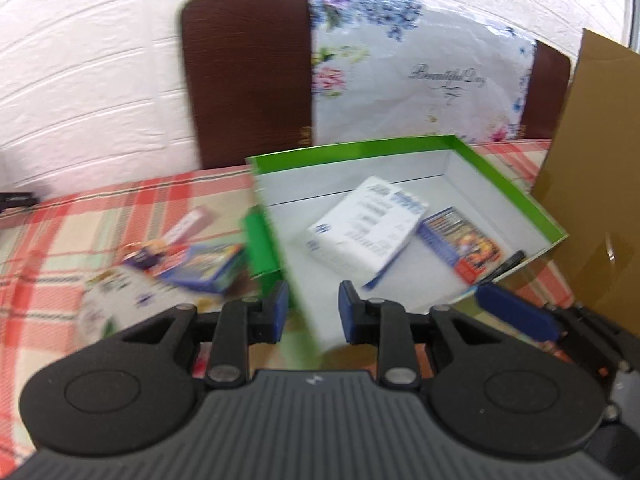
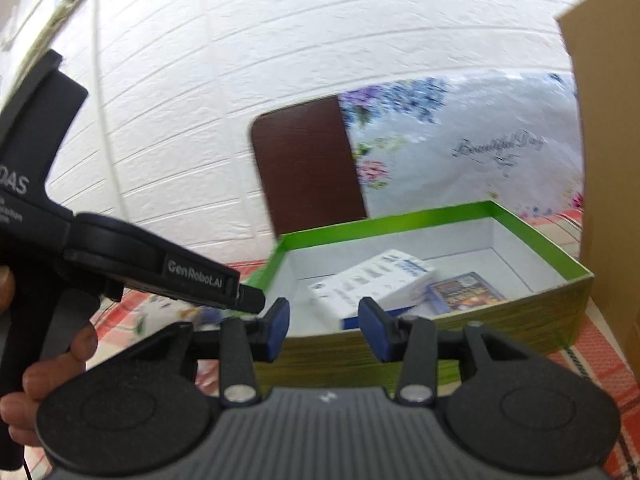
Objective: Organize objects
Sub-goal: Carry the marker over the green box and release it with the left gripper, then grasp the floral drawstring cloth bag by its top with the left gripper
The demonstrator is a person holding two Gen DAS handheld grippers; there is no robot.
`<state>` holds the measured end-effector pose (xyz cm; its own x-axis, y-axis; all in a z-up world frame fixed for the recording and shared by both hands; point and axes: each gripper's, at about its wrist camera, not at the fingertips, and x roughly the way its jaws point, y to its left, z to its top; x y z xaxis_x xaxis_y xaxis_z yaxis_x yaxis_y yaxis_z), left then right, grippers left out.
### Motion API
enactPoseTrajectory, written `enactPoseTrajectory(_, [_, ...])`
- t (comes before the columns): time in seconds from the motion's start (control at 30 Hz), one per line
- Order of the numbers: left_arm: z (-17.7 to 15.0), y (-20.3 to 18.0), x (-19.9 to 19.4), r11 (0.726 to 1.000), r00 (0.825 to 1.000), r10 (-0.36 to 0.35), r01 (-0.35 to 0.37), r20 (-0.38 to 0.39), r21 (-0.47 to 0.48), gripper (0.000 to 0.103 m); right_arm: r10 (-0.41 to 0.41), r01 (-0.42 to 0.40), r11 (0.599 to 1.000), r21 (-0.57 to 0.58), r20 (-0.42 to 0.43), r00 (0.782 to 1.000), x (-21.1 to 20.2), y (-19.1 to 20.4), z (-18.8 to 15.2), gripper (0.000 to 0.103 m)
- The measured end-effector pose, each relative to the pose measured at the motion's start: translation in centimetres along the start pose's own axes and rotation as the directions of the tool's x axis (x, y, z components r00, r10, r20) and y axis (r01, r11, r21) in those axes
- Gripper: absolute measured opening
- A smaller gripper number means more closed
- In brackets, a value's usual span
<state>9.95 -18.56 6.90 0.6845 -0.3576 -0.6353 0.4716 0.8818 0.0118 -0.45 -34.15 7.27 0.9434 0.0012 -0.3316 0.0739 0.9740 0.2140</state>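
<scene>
Green-rimmed white cardboard box (image 1: 504, 184) is tilting as the left gripper (image 1: 313, 312) and right gripper (image 2: 324, 326), both spread and empty, are hovering; its white carton (image 1: 366, 228) risks sliding.

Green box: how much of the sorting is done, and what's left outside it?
Done: the green box already holds a white carton and a blue card pack. In hand: nothing; the left gripper and right gripper are both open and empty, near the box. Left: a blue pack and a few other small items, too blurred to name, still lie on the checked cloth left of the box.
</scene>
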Motion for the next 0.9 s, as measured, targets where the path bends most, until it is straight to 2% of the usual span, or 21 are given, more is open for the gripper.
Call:
enactPoseTrajectory(0.27, [-2.6,5.3,-1.9,0.991,0.994,0.113,-0.113,-0.006,-0.065,0.034,0.083,-0.087,0.990,-0.112,-0.042,0.996,0.0,5.4,-1.0,0.043])
enactPoseTrajectory(0.43, [-4.2,9.2,-2.1,0.979,0.988,0.151,-0.153,-0.022,-0.132,0.034,0.117,-0.131,0.972,-0.194,-0.079,0.990,0.7,8.9,-1.7,0.047])
enactPoseTrajectory(0.63, [-6.5,14.8,-1.7,0.948,0.987,0.140,-0.155,-0.073,-0.279,0.034,0.117,-0.152,0.944,-0.291,-0.137,0.984,2.8,11.9,-2.5,0.057])
enactPoseTrajectory(0.83, [-7.9,18.6,-1.7,0.916,0.990,0.117,-0.136,-0.073,-0.377,0.034,0.137,-0.197,0.940,-0.278,-0.219,0.966,6.6,14.3,-1.9,0.060])
enactPoseTrajectory(0.9, [-8.0,19.6,-1.5,0.905,0.993,0.093,-0.115,-0.074,-0.409,0.034,0.122,-0.190,0.924,-0.332,-0.215,0.969,7.6,15.3,-1.7,0.064])
